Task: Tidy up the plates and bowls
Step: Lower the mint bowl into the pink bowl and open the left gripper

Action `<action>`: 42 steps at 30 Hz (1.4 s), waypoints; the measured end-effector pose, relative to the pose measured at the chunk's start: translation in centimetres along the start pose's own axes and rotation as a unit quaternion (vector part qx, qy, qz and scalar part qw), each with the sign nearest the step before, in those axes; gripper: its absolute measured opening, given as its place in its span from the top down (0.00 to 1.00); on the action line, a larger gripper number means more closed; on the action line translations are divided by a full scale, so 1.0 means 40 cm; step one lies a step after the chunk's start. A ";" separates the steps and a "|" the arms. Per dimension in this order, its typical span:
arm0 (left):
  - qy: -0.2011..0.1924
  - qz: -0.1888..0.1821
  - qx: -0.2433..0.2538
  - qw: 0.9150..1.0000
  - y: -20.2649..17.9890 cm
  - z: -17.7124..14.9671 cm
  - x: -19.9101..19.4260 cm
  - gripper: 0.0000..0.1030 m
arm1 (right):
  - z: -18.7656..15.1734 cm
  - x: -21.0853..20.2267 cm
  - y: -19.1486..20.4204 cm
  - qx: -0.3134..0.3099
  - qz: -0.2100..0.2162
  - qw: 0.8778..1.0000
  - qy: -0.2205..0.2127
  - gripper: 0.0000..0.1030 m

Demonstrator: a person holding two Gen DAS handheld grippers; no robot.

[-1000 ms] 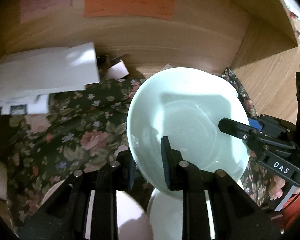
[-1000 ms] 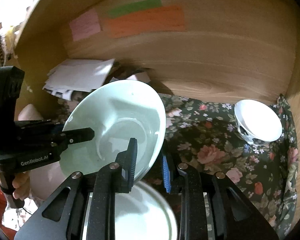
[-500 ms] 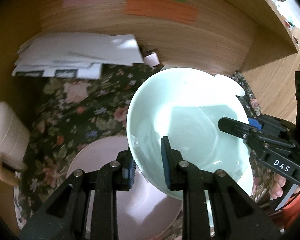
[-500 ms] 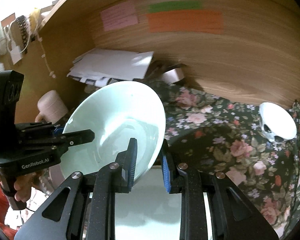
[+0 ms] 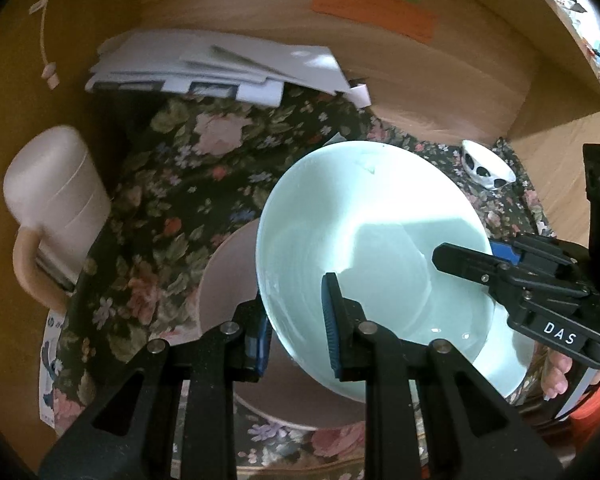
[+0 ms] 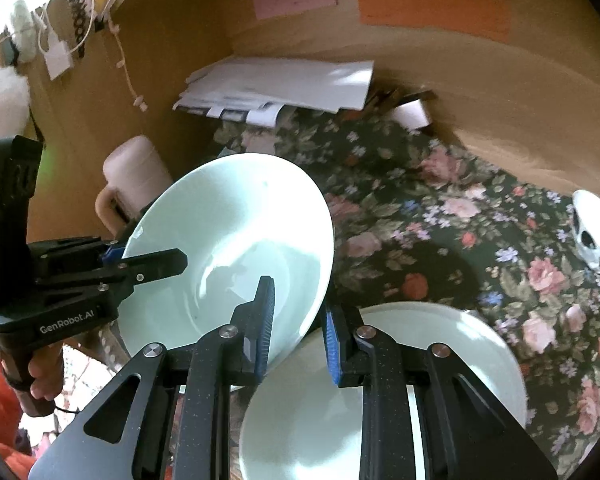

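A pale green bowl (image 5: 380,248) is held in the air by both grippers. My left gripper (image 5: 296,320) is shut on its near-left rim. My right gripper (image 6: 298,320) is shut on its opposite rim, and shows in the left wrist view (image 5: 500,268). The bowl also shows in the right wrist view (image 6: 236,240), tilted. Below it a pink plate (image 5: 228,280) lies on the floral cloth (image 5: 180,208). A pale green plate (image 6: 440,360) lies under my right gripper. A small white bowl with dark spots (image 6: 596,236) stands at the far right.
A pink mug (image 5: 56,208) stands at the left by the wooden side wall. A stack of white papers (image 5: 220,68) lies at the back. A wooden back wall (image 6: 460,80) with coloured sticky notes closes the space.
Both grippers have pulled back and up with the bowl. More of the cloth, the mug, the pink plate and the green plate have come into view.
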State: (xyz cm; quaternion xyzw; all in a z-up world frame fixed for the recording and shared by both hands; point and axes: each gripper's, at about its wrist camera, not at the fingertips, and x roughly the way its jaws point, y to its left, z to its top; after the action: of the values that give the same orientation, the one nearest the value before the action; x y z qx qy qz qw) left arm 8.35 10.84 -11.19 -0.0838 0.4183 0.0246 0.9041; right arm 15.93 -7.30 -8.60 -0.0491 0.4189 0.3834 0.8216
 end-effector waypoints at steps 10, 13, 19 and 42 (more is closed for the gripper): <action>0.005 0.013 -0.001 1.000 0.026 -0.029 0.007 0.78 | -0.015 0.038 0.019 0.000 0.006 1.000 0.021 0.80; 0.008 0.013 -0.003 1.000 0.036 -0.032 0.013 0.78 | -0.015 0.044 0.024 -0.002 0.007 1.000 0.027 0.80; 0.015 0.014 -0.010 1.000 0.059 -0.040 0.024 0.78 | -0.016 0.054 0.037 -0.009 0.011 0.999 0.035 0.80; -0.005 0.038 0.009 0.999 0.050 -0.049 0.031 0.76 | -0.019 0.050 0.057 -0.053 -0.028 0.998 0.029 0.76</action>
State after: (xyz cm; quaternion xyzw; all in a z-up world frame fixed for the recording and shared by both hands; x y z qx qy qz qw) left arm 7.46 12.43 -13.62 -0.0595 0.4172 0.0553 0.9052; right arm 14.62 -4.81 -9.98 -0.1159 0.4203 0.3806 0.8155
